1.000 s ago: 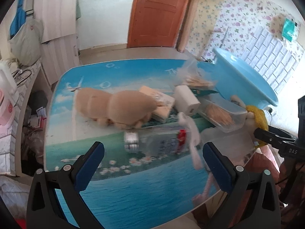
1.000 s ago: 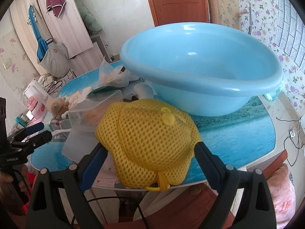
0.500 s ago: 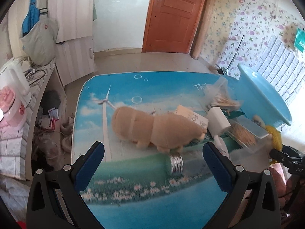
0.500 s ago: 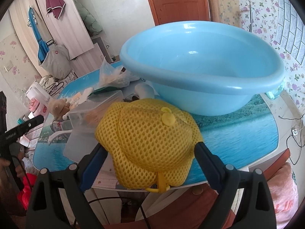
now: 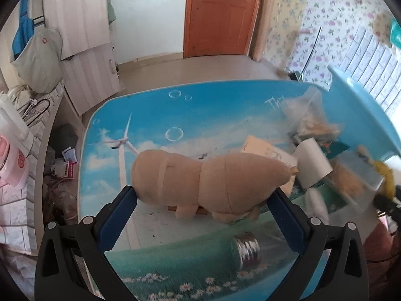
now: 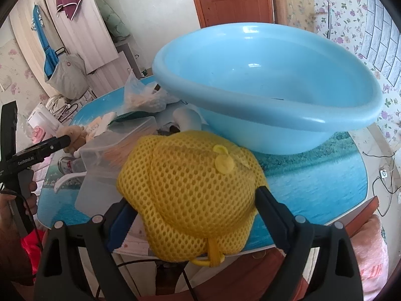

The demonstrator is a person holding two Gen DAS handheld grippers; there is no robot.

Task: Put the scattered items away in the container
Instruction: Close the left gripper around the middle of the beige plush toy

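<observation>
Your left gripper (image 5: 203, 198), jaws open, bracketed the tan plush toy (image 5: 210, 178) along its crosswise long axis; your right gripper (image 6: 195, 203) sat wide around the yellow mesh hat (image 6: 190, 190), basin (image 6: 250, 115) just beyond.

Blurred past plush toy (image 5: 213, 178): bag (image 5: 310, 118), clear box (image 5: 356, 175). Basin (image 5: 363, 115) cut by frame edge. Bottle (image 5: 200, 258) body indistinct below toy.

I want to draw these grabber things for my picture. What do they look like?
Each gripper is black plastic with two long fingers, blue pads on the inside faces and little silver screws. The left gripper and right gripper look the same. From the right camera, the left one shows small white lettering, a thin black cable, and the person's hand on its handle.
</observation>
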